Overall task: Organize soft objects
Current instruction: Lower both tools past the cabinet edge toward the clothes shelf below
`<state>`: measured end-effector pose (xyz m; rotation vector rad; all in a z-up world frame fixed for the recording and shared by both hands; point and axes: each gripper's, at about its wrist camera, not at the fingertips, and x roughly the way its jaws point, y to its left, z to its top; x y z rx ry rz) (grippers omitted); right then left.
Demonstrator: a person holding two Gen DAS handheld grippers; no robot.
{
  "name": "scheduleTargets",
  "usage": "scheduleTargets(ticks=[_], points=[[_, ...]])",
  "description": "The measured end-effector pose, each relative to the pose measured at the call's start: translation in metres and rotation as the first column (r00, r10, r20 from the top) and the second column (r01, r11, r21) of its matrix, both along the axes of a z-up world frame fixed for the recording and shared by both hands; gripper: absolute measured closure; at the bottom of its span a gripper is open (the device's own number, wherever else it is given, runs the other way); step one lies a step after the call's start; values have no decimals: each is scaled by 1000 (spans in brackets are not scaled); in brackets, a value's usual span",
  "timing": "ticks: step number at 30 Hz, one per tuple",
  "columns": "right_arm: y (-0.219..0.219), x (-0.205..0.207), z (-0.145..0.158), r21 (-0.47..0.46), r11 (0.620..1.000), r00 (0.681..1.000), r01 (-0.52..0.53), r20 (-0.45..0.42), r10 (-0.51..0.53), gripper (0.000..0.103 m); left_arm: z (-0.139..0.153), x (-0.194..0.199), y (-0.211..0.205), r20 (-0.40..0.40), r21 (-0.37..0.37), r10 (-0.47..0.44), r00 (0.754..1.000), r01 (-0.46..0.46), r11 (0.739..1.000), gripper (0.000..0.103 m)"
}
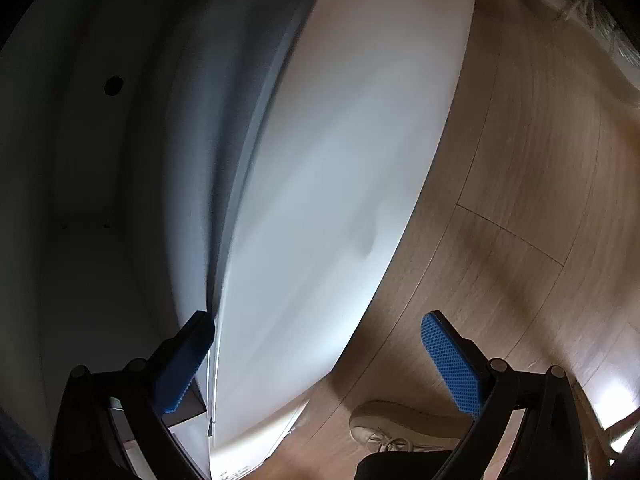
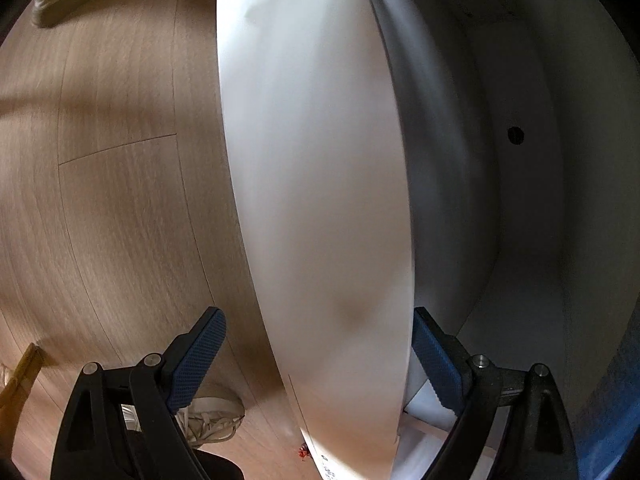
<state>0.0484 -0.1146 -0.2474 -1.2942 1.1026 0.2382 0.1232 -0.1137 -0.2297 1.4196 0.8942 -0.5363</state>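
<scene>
White sheet-like panel (image 1: 320, 200) (fabric or board, cannot tell) stands on edge between cabinet interior (image 1: 100, 160) and wood floor (image 1: 520, 200), both left gripper (image 1: 316, 360) and right gripper (image 2: 320, 356) gaping wide astride its near edge, nothing clamped; organizing appears barely begun.

The left black two-finger gripper with blue textured pads (image 1: 320, 354) has its jaws spread wide, nothing between them. The right black two-finger gripper with dark blue textured pads (image 2: 318, 354) is likewise spread wide. The person's beige laced shoe (image 1: 400, 426) shows below.
</scene>
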Motion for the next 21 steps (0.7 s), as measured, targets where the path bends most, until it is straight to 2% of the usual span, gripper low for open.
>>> scheduleTargets(ticks=[3, 7, 10, 11, 21], points=[[2, -2, -1, 4, 1000, 1000, -3, 0, 3, 9, -1, -5, 2, -28, 6, -10, 1000, 10, 1000, 0], [-1, -2, 0, 14, 1000, 1000, 4, -5, -4, 9, -5, -10, 1, -14, 40, -38, 999, 38, 998, 0], [2, -6, -3, -12, 1000, 1000, -13, -5, 13, 9, 3, -13, 0, -25, 31, -25, 999, 26, 999, 0], [3, -6, -4, -11, 1000, 1000, -14, -10, 14, 7, -3, -11, 3, -31, 29, -24, 999, 25, 999, 0], [11, -18, 2, 21, 1000, 999, 13, -39, -12, 5, 14, -32, 3, -65, 55, -29, 998, 32, 998, 0]])
